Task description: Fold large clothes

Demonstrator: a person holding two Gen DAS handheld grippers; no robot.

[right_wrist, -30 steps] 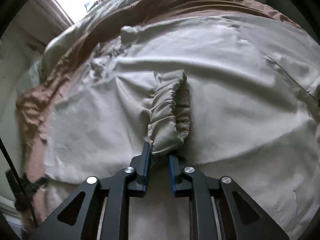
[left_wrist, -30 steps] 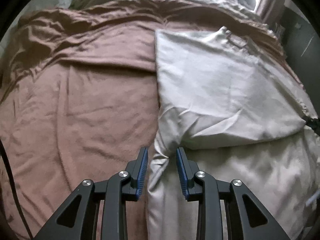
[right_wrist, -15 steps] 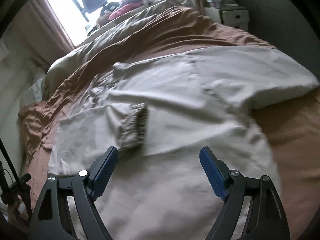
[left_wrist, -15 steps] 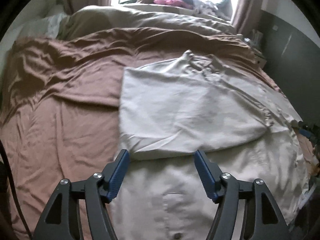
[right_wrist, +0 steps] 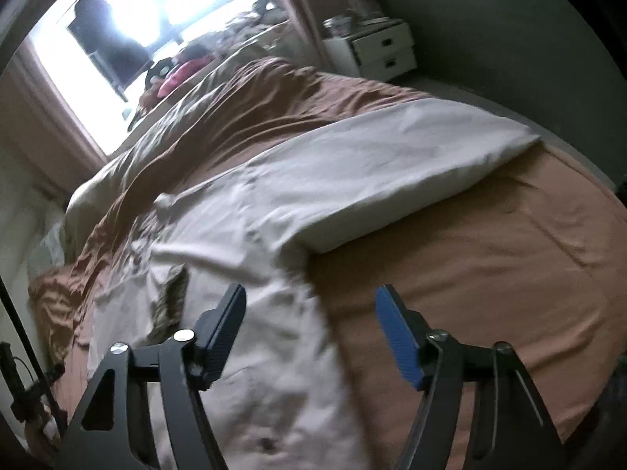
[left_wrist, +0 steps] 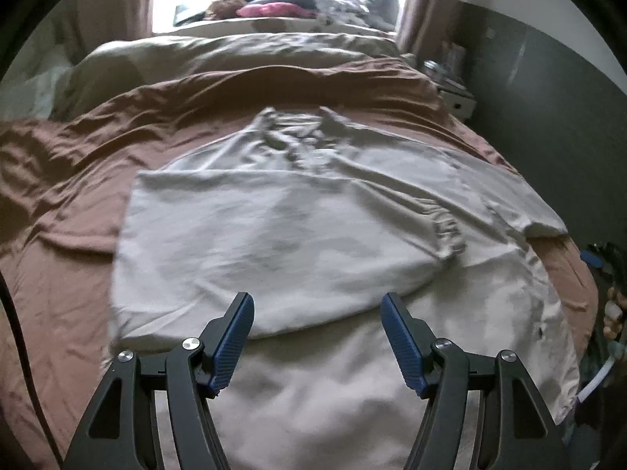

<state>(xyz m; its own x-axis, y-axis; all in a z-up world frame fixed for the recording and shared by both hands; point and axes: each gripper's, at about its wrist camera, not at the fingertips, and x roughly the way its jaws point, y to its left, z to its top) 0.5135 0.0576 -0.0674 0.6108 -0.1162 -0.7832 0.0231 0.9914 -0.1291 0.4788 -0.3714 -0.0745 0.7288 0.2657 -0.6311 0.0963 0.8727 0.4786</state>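
Note:
A large cream shirt lies spread on the brown bedspread, collar toward the window. One sleeve is folded across its body, and the gathered cuff rests near the right side. In the right wrist view the shirt runs up the middle and its other sleeve stretches out flat to the right. My left gripper hovers open above the shirt's lower body, holding nothing. My right gripper hangs over the shirt's right edge with its jaws closing and nothing between them.
A beige duvet and a pink item lie at the head of the bed under the window. A white nightstand stands by the dark wall. A black stand sits at the bed's left edge.
Both grippers let go of the sleeve fabric they pinched, opened and drew back and up from the shirt. The right gripper swung toward the shirt's right edge and has narrowed since.

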